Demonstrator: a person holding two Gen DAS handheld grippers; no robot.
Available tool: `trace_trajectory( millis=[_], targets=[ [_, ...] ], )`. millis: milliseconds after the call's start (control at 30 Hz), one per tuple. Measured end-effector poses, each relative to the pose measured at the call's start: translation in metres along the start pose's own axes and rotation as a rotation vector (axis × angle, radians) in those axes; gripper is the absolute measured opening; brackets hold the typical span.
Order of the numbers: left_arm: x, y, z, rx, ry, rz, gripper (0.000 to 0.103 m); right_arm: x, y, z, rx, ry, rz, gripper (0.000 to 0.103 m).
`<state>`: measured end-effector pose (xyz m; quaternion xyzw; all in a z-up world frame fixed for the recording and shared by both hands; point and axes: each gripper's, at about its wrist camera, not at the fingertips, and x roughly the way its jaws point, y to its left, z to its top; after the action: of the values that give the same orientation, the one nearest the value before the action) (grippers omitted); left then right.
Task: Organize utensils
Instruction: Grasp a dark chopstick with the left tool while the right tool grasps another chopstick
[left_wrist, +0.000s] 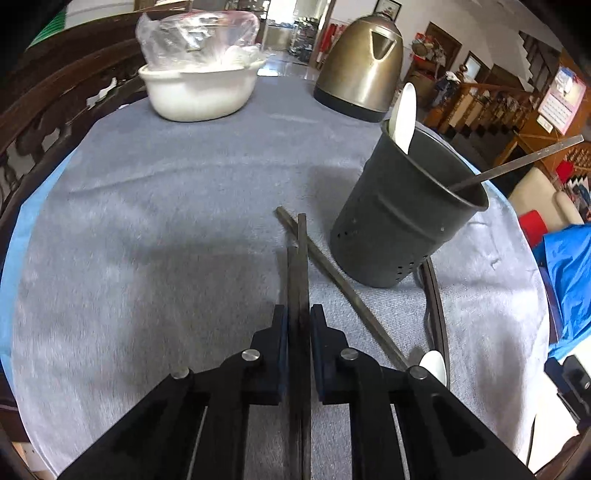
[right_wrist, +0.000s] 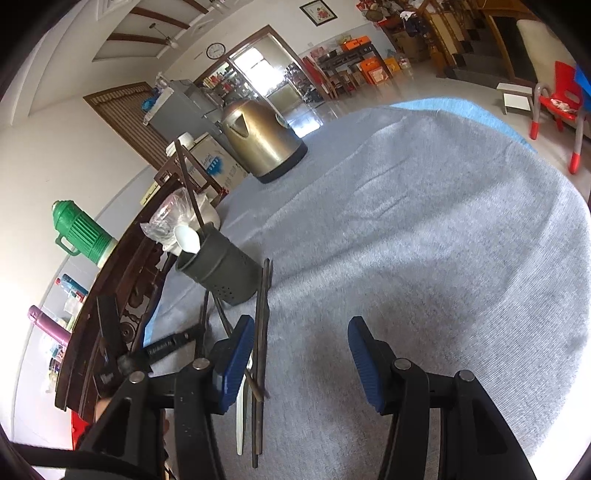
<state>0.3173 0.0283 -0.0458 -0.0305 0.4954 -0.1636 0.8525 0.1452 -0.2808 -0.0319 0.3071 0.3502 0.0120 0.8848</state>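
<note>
Right in front of us, our left tongs pinch a pair of dark chopsticks between the two pads. We hold them tight, and the sticks point straight ahead, past the tips of the tongs. One more dark chopstick lies flat on the gray cloth, just to the right of our left tongs, and it crosses under the held pair near their far end. A white spoon lies on the cloth too, close by the right finger of those tongs.

Ahead and to the left of the left tongs sits a white bowl with a clear plastic bag in it. Ahead and to the right stands the dark utensil cup. A white spoon in the cup and a thin chopstick in the cup stick out of it. Behind the cup stands a gold kettle.

Our right tongs hang wide open over the cloth and hold nothing. Just left of them we see the chopsticks, the cup and the left tongs. A green jug stands far to the left, off the table.
</note>
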Motion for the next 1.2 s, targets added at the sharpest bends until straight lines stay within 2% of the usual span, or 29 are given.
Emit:
trace_trajectory(
  millis=[67,133,167,367,533,700,967,1200],
  targets=[
    [-0.001,0.003,0.002,0.012,0.016,0.008,0.013,0.004,0.002,-0.002,-0.002,0.017,0.004,0.053],
    [-0.005,0.008,0.0,0.009,0.008,0.015,0.013,0.011,0.005,-0.004,-0.003,0.044,0.022,0.046],
    [-0.008,0.01,-0.002,0.006,-0.001,0.02,0.013,0.015,0.006,-0.004,-0.004,0.056,0.029,0.039],
    [-0.024,0.03,-0.015,-0.009,-0.029,0.005,0.013,0.052,0.02,-0.006,-0.018,0.152,0.052,0.038],
    [-0.017,0.035,-0.018,-0.031,0.002,0.011,0.013,0.086,0.032,-0.005,-0.013,0.206,0.044,0.038],
    [-0.016,0.032,-0.013,-0.026,-0.006,-0.034,0.013,0.106,0.037,-0.001,-0.021,0.229,0.029,0.033],
    [-0.004,0.023,-0.007,-0.018,0.003,-0.038,0.014,0.135,0.043,0.003,-0.04,0.288,-0.005,0.024],
    [-0.01,0.036,-0.011,-0.037,-0.001,-0.044,0.016,0.142,0.056,0.002,-0.128,0.289,-0.076,0.02]
  ],
)
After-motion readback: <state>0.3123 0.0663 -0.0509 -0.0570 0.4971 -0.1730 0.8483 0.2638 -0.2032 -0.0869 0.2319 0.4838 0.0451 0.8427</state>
